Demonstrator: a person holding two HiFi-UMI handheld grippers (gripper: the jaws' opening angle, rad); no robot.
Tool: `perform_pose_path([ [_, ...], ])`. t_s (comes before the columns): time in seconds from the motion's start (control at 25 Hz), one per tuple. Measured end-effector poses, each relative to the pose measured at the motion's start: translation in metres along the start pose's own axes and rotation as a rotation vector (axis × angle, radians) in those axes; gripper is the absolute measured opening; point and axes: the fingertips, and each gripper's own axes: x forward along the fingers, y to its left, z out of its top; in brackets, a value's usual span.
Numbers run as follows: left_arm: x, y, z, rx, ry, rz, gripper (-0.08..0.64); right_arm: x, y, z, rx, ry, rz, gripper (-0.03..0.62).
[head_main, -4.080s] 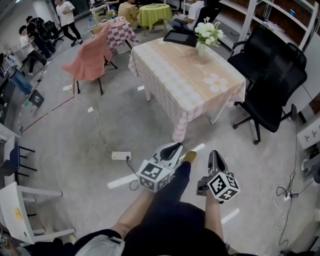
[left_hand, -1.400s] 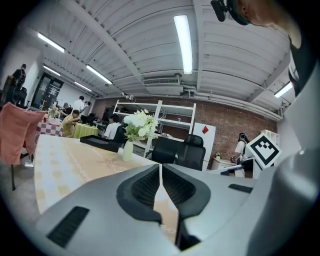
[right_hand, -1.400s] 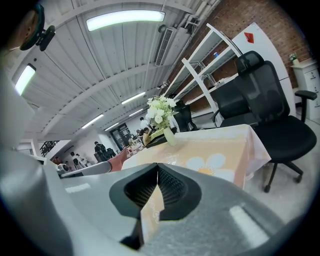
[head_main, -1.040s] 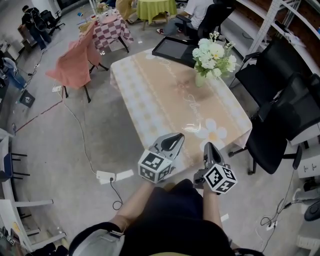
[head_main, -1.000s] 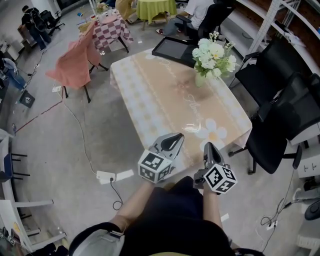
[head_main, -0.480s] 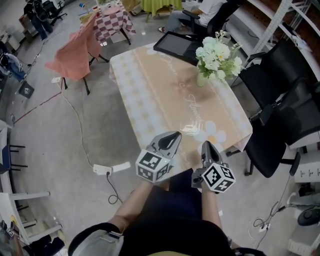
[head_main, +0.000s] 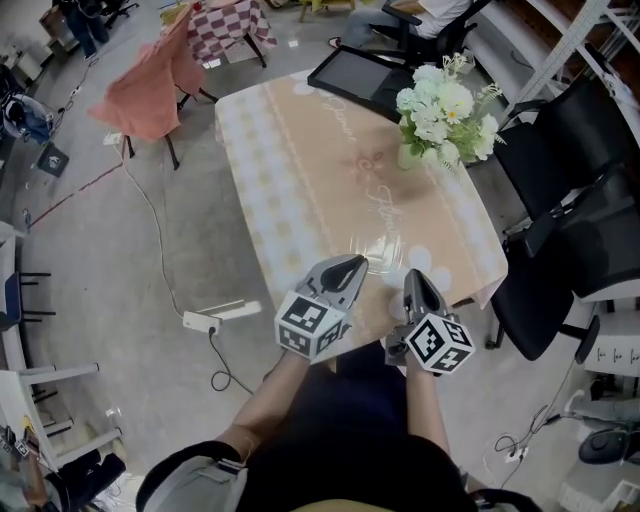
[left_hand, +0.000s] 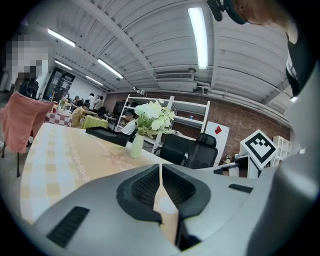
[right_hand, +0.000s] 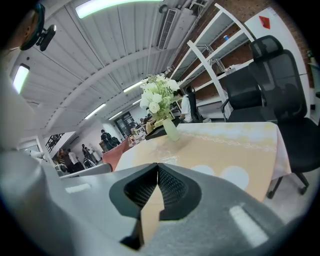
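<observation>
The left gripper (head_main: 347, 266) and right gripper (head_main: 414, 280), jaws pressed together on nothing, hang side by side over the near end of the table (head_main: 290, 190); farther along, a vase (head_main: 410, 156) holds white flowers (head_main: 446, 104), and what looks like a black tray (head_main: 362, 72) lies beyond.

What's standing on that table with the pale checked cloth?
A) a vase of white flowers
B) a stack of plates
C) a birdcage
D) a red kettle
A: a vase of white flowers stands on the table, toward its far right side, and it shows in all three views.
</observation>
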Motion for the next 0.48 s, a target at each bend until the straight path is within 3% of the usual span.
perform_pose_path([
  [0.48, 0.018, 0.034, -0.003, -0.056, 0.008, 0.110, 0.023, 0.044, -0.008, 0.012, -0.026, 0.070, 0.055, 0.003],
])
